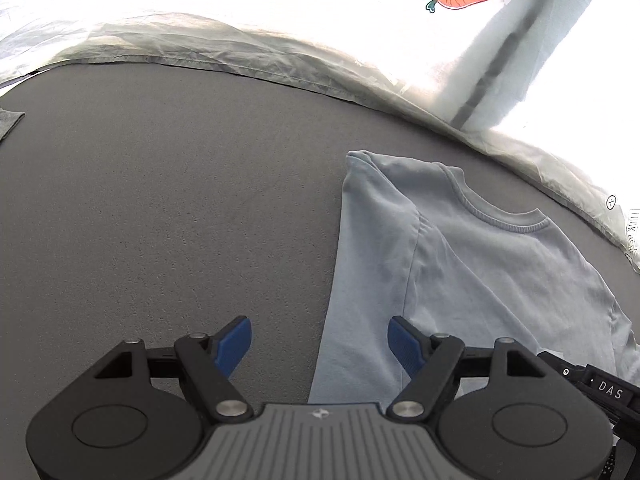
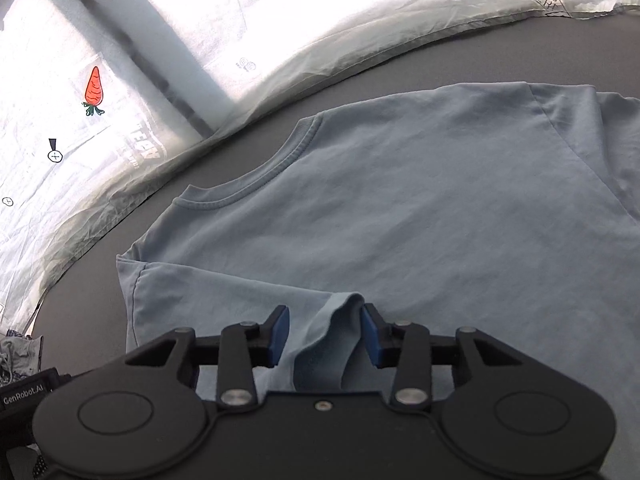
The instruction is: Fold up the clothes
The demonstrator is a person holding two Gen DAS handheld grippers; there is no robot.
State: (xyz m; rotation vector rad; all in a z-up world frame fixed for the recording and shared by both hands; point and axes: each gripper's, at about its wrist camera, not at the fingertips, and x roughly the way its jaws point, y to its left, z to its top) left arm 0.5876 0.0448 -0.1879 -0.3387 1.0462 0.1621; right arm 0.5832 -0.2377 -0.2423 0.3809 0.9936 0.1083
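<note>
A fold of the shirt [image 2: 440, 200] is loosely straddled by the right tongs [image 2: 325, 322]; the spread, empty left tongs [image 1: 320, 338] have it at two o'clock.

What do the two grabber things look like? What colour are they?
Both are mostly black. The left gripper has blue ribbed fingertips, black link arms with silver round pins, two round black discs and a grey ridged plate in the middle. The right gripper has the same blue pads, but its middle plate is black. White lettering sits on black parts beside each.
</note>
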